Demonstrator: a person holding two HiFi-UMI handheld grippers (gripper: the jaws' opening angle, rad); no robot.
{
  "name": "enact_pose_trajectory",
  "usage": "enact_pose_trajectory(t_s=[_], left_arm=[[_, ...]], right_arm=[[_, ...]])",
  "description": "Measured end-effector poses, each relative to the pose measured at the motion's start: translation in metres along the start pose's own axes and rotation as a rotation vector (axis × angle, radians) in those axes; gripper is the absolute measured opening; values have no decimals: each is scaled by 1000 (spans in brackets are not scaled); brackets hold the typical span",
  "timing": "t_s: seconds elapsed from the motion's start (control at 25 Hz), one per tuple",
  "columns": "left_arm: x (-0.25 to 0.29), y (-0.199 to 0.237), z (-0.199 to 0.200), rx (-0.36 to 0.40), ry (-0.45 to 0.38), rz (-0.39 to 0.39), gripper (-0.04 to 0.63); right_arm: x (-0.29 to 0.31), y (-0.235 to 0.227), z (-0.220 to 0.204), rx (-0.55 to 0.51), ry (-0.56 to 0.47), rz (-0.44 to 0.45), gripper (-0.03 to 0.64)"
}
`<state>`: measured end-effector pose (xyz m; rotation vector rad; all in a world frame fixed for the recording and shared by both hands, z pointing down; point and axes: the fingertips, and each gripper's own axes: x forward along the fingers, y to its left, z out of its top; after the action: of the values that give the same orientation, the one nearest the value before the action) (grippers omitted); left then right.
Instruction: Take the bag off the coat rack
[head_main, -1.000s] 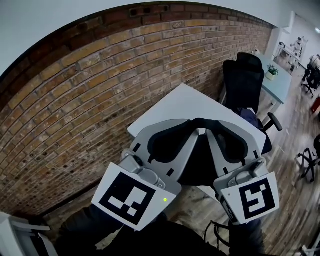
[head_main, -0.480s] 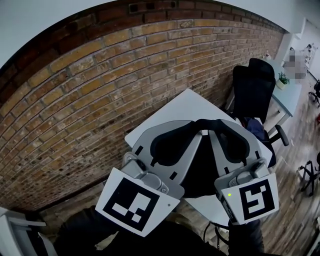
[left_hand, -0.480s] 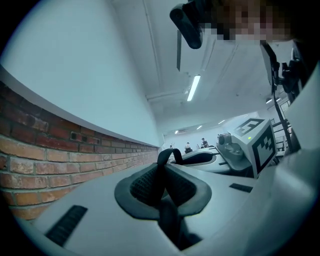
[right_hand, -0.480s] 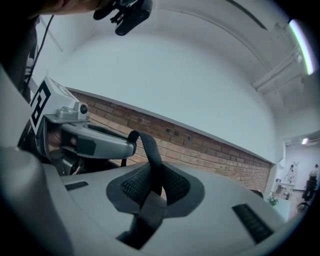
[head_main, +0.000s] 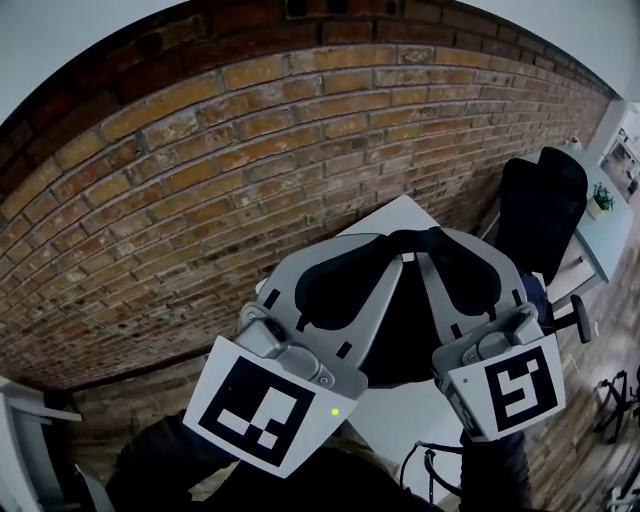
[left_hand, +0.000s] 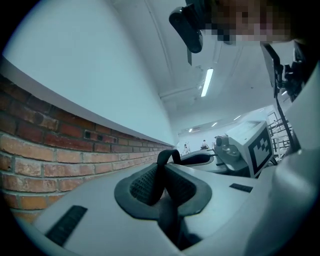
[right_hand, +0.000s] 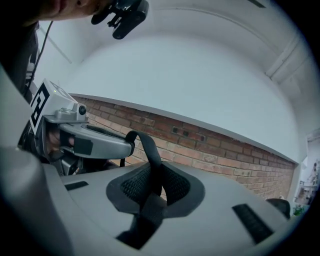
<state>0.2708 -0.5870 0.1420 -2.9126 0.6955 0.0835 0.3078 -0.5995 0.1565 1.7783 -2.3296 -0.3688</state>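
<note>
Both grippers are raised close to the head camera, side by side, with their tips almost touching. My left gripper (head_main: 385, 250) is shut on a black bag strap (left_hand: 163, 167), which rises in a loop from between its pads. My right gripper (right_hand: 152, 182) (head_main: 432, 246) is shut on a black strap (right_hand: 148, 150) too. In the head view the strap (head_main: 408, 238) bridges the two tips, and the dark bag (head_main: 400, 335) hangs below, between the grippers. No coat rack shows in any view.
A brick wall (head_main: 200, 170) fills the space ahead and to the left. A white table (head_main: 400, 215) stands under the grippers against the wall. A black office chair (head_main: 540, 205) is at the right, beside a pale desk with a small plant (head_main: 603, 195).
The grippers keep their hold and stay together. The view has swung left toward the brick wall, so the table and chair have slid to the right in the picture.
</note>
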Motion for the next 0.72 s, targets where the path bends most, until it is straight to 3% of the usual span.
enact_pose_trajectory(t_s=[0.12,0.44,0.72], left_arm=[[12,23,-12,-26,18,46,44],[33,40,-25,-45,35,90,44],[45,39,-28,-53,50,79,44]], right_arm=[[27,-5,-9,-17,-26,37,52],[51,-22,-24,-48,-68,7,63],[34,-28,-22,79,-147,88,96]])
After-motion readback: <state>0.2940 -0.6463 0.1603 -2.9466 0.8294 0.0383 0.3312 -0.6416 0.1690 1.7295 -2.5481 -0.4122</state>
